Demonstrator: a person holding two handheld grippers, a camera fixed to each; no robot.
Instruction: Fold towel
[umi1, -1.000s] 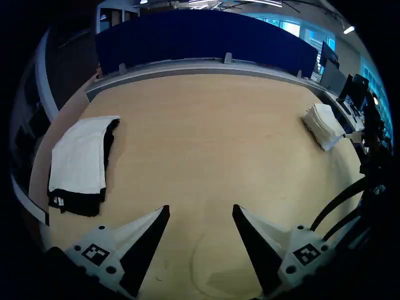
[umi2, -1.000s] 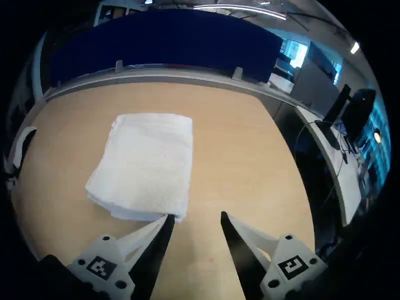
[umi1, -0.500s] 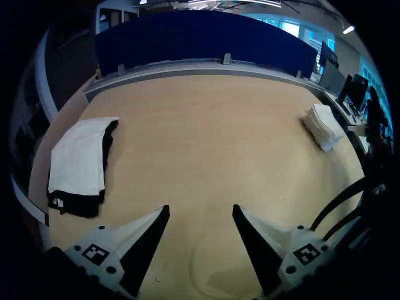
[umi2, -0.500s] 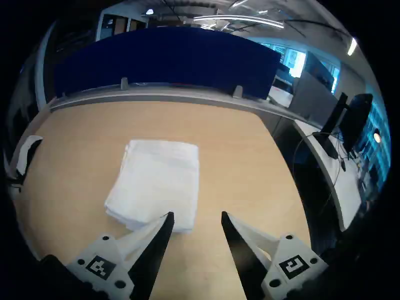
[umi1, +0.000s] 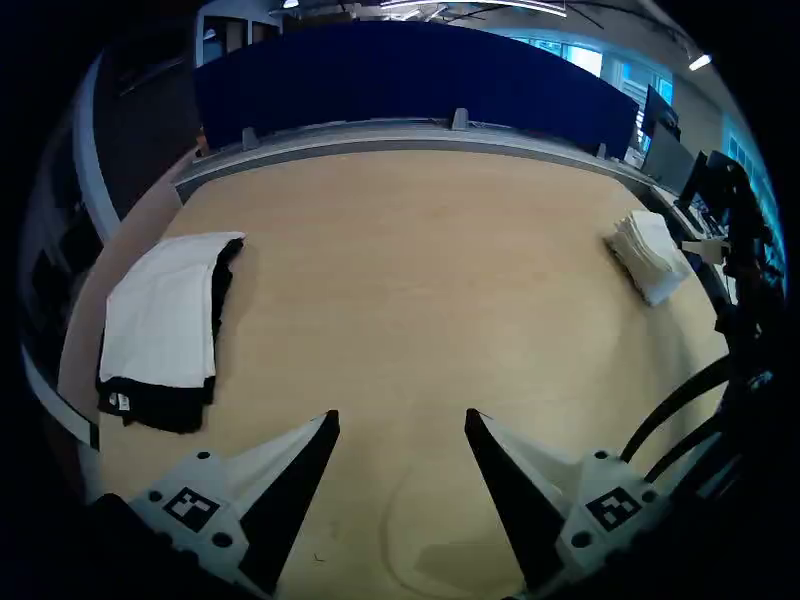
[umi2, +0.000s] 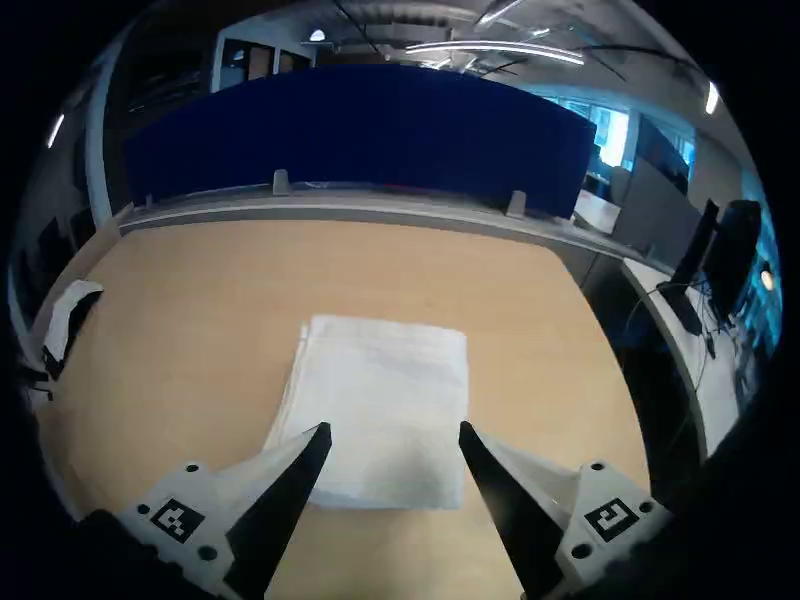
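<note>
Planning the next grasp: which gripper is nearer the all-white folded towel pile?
Right. The right gripper hovers over the all-white folded towel pile; the left gripper is far across the table.

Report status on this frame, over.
Left claw open, above the table. Right claw open, poised over folded white towel. Nothing in the way; black-and-white pile lies far off.
</note>
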